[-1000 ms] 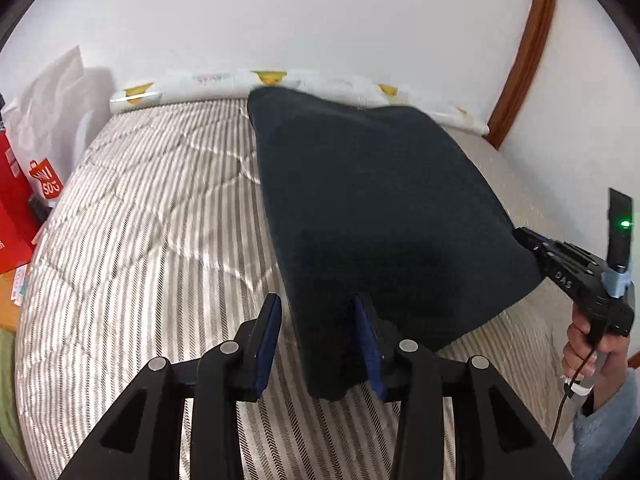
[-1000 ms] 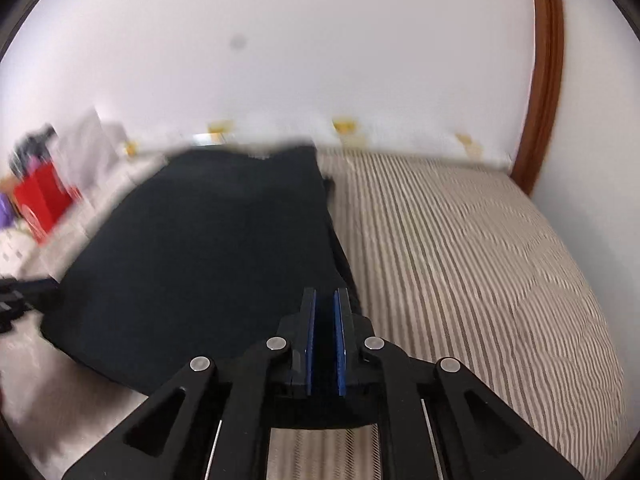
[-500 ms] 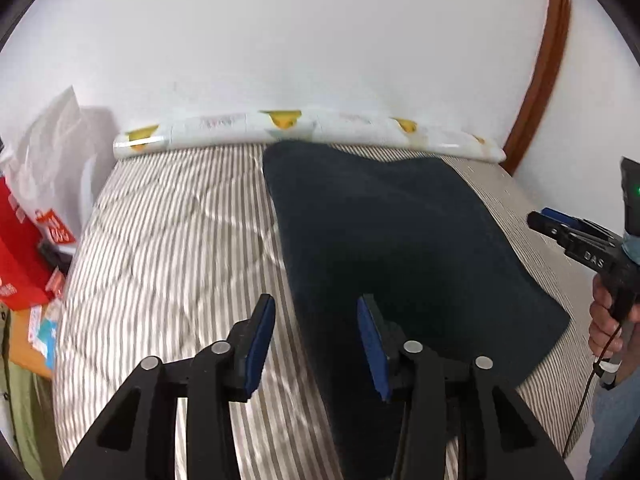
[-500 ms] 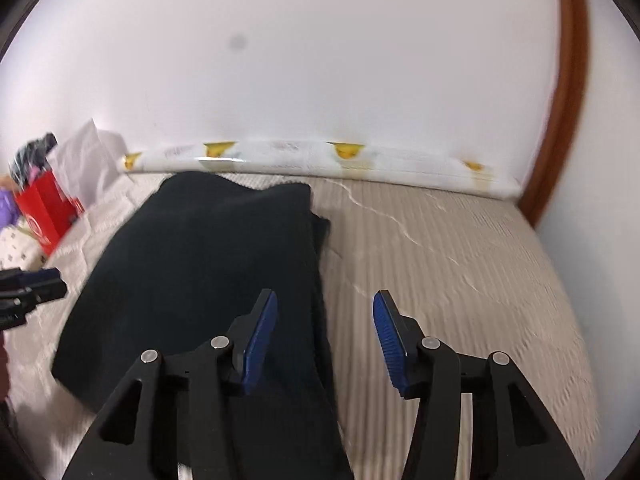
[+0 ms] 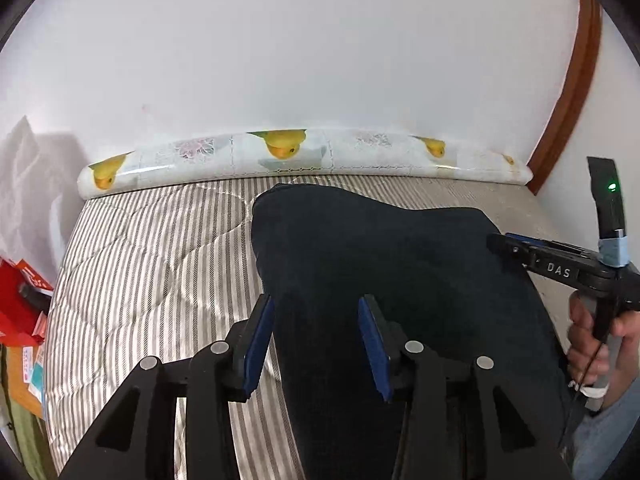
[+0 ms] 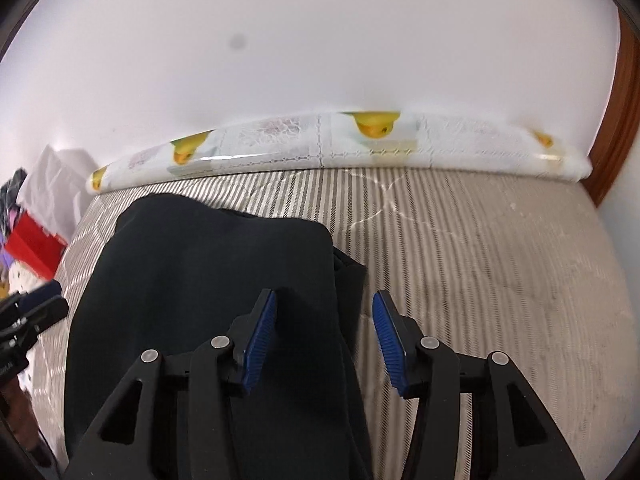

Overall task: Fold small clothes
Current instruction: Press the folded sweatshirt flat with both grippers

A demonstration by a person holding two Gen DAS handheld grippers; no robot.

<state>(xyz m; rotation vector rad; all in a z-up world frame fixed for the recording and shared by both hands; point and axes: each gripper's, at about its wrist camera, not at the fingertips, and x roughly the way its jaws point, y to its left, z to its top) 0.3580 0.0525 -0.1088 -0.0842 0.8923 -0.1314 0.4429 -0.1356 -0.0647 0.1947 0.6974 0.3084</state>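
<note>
Dark folded garment (image 5: 384,272) spread flat on striped bed (image 5: 152,264), centre of frame. Left tongs (image 5: 316,344) wide open, empty, over its near left edge. Right tongs (image 6: 324,340) likewise wide open, empty, over its right edge.

Left hand-held gripper (image 5: 316,342) and right hand-held gripper (image 6: 323,338) both hover with jaws spread wide.

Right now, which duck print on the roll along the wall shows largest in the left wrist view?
The middle duck on the patterned roll, behind the dark garment; the ducks nearer the ends look smaller.
</note>
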